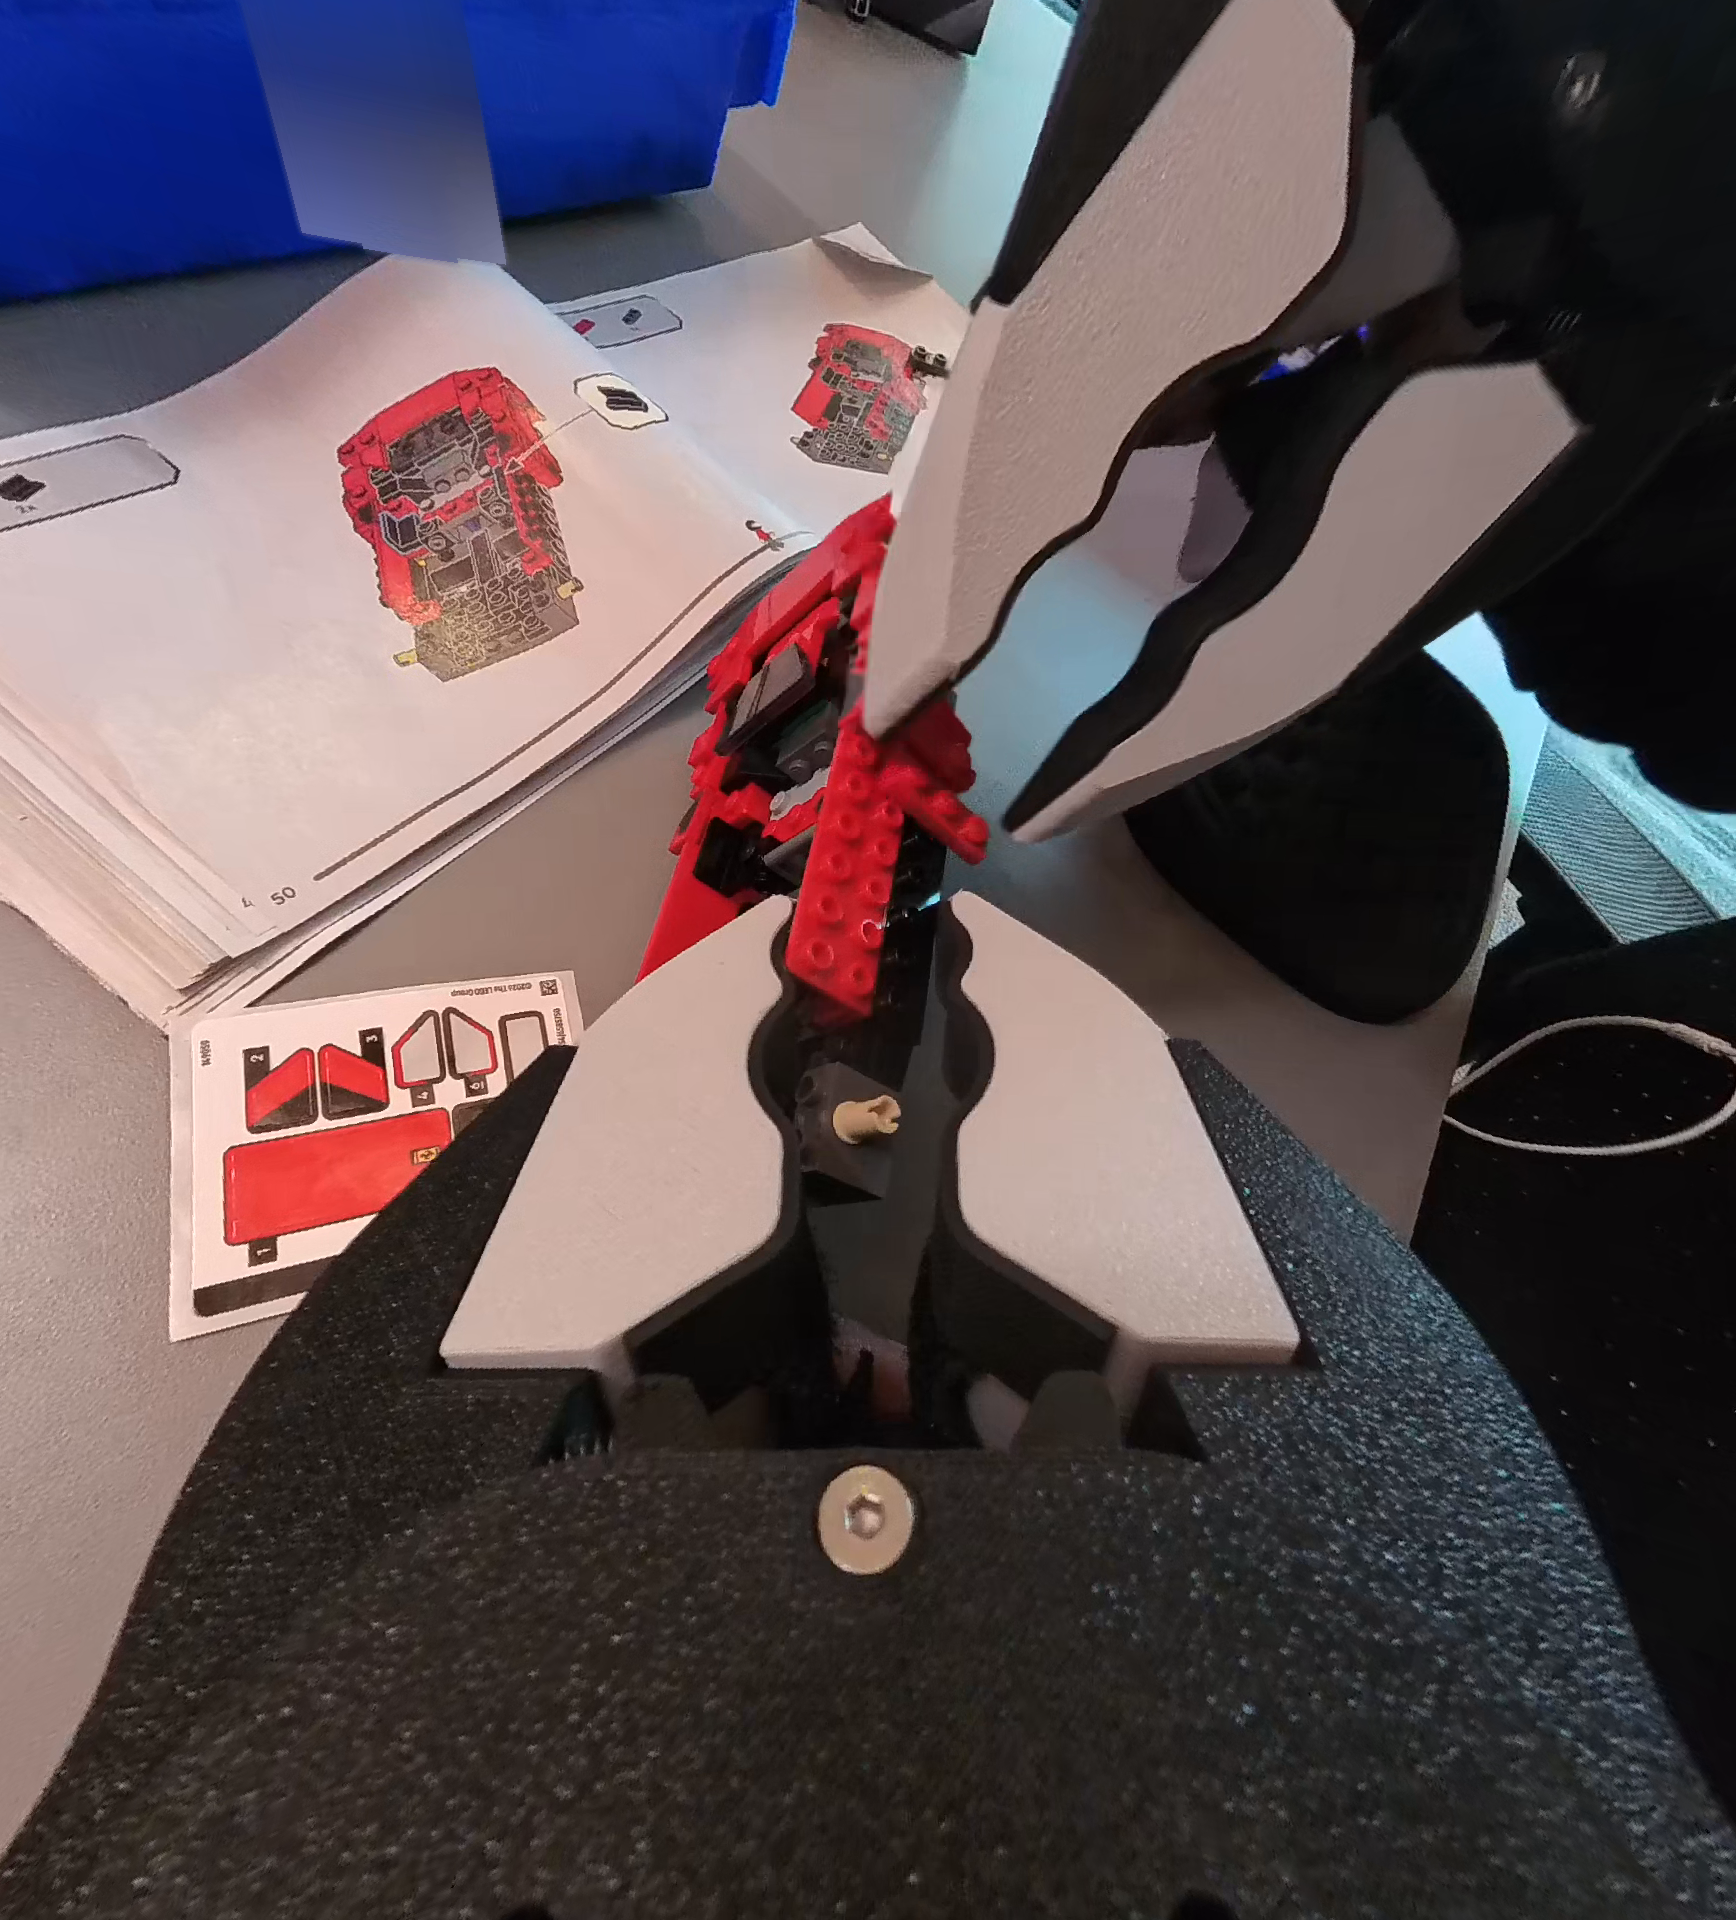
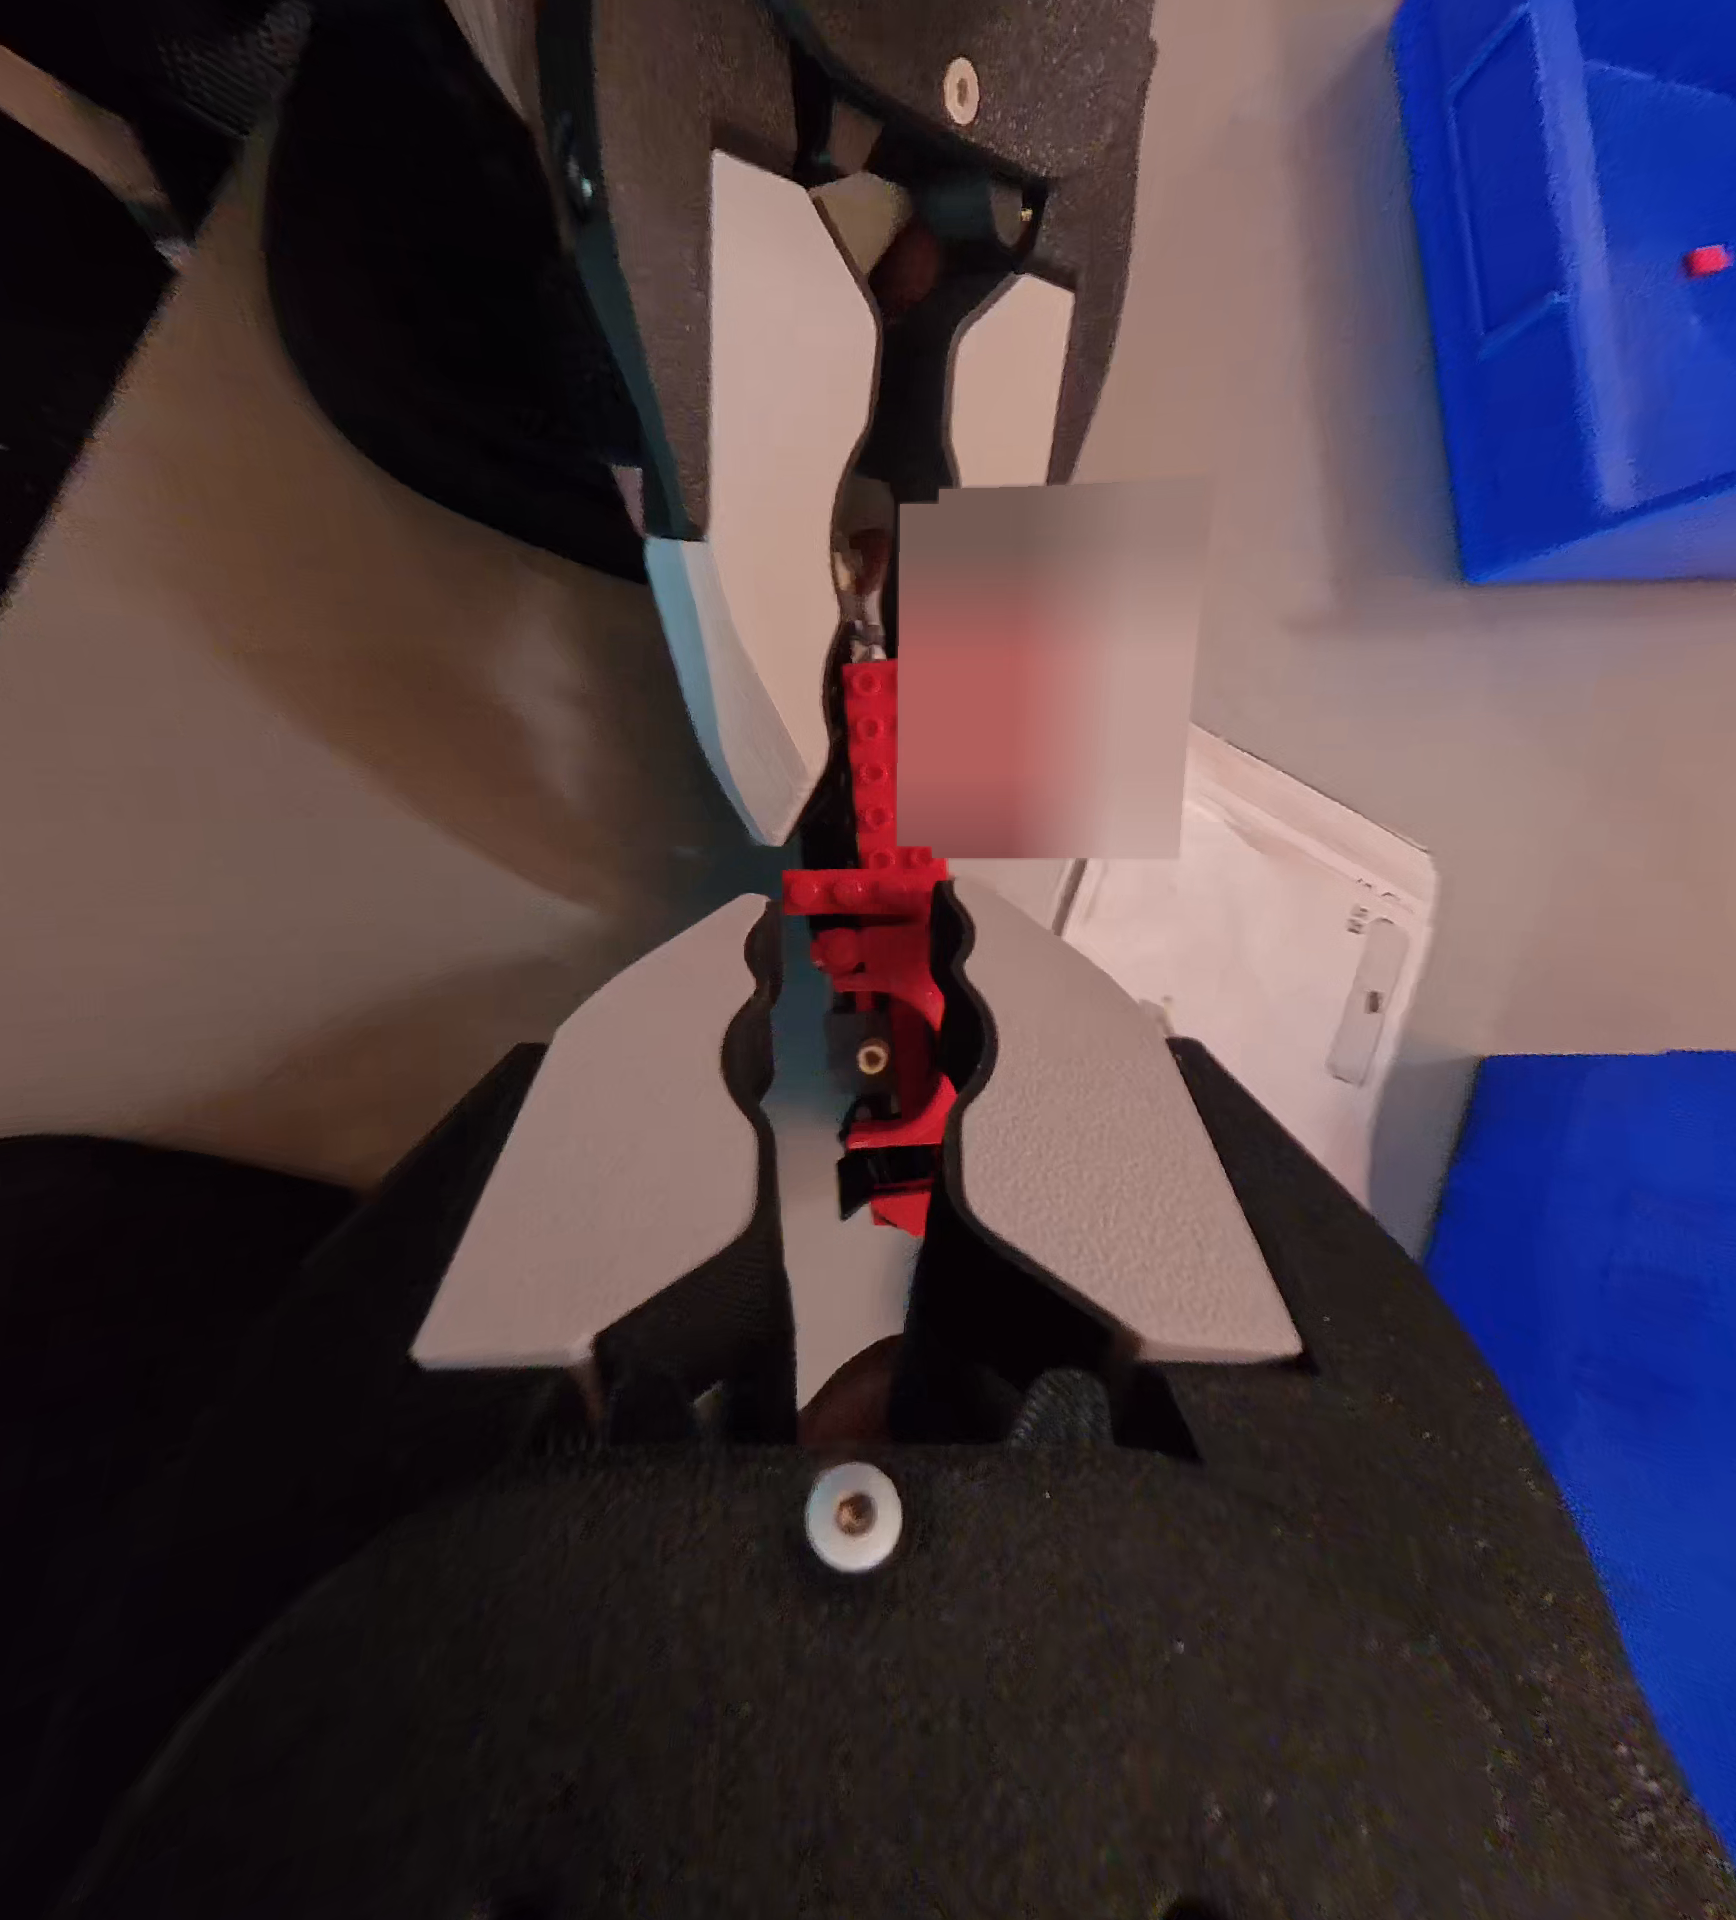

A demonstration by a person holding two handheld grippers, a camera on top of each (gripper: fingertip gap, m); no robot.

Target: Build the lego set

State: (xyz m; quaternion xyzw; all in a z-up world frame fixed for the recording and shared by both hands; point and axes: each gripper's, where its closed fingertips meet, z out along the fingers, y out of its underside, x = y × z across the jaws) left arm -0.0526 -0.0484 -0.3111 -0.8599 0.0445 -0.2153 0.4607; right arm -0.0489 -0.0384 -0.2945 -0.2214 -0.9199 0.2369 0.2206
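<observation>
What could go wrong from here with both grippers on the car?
1. The left gripper holds only one end of the red Lego car; a push from the right gripper could lever it loose.
2. The right gripper's one fingertip sits on a thin red plate, which may pop off.

Red and black lego car (image 1: pixel 822 790) (image 2: pixel 879 1039), partly built, tilted on edge
</observation>
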